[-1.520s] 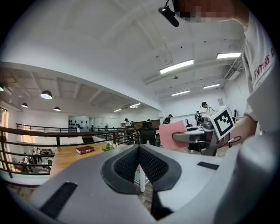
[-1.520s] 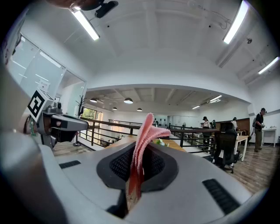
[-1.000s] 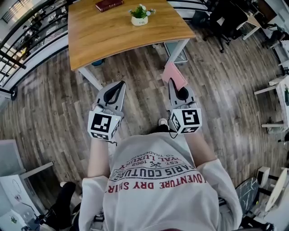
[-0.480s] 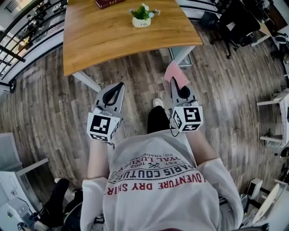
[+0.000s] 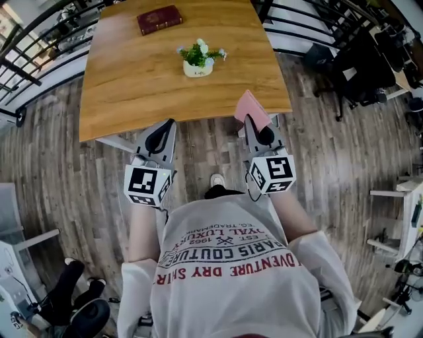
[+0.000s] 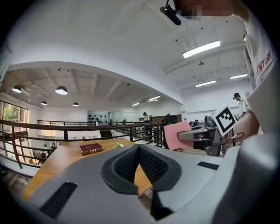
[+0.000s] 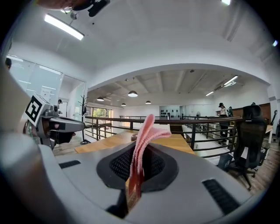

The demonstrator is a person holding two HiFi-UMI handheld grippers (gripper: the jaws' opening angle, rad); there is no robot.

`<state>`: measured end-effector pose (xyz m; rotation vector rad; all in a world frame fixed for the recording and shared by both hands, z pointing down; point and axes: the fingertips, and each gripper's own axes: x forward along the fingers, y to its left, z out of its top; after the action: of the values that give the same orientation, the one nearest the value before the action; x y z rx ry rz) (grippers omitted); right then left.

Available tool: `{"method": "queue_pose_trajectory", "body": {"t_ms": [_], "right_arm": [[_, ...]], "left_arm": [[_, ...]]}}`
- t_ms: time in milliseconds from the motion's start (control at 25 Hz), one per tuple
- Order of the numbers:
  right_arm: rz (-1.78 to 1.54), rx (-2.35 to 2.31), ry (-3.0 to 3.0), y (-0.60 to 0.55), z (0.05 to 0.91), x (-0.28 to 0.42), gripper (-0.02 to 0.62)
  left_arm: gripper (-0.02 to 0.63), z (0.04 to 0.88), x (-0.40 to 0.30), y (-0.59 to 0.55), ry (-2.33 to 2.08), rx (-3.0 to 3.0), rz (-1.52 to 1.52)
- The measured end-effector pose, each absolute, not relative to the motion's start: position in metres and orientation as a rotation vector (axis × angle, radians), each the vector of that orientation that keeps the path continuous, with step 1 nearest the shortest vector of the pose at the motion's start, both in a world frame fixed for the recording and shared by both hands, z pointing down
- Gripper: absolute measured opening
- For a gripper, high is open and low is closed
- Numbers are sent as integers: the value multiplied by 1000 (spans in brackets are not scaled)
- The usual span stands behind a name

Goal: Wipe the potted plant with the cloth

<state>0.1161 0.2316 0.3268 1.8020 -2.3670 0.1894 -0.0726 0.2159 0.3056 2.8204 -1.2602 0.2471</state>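
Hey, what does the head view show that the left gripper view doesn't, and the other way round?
Only the head view: the person's shirt and the left gripper with its marker cube. Only the left gripper view: the ceiling lamps. Both: the table, book, plant, and the cloth held in the right gripper.

My white cotton T-shirt [image 5: 231, 277] carries red and black print, upside down in the head view: "…ARIS COUTURE", "EST. 1962", "…YAL LUXURY" and, partly, "…VENTURE DRY".
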Motion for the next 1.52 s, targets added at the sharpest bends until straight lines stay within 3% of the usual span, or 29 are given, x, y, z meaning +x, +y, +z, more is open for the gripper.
{"method": "queue_pose_trajectory", "body": {"t_ms": [520, 1120, 1520], "right_arm": [[341, 1713, -2291, 112, 371, 200, 37], [446, 1463, -2128, -10, 472, 178, 37], [518, 1297, -2070, -47, 533, 154, 37]], "left_arm": [[14, 338, -15, 127, -1321, 2715, 335], [14, 424, -9, -6, -1194, 2639, 431], [14, 480, 3, -35, -1022, 2580, 521]]}}
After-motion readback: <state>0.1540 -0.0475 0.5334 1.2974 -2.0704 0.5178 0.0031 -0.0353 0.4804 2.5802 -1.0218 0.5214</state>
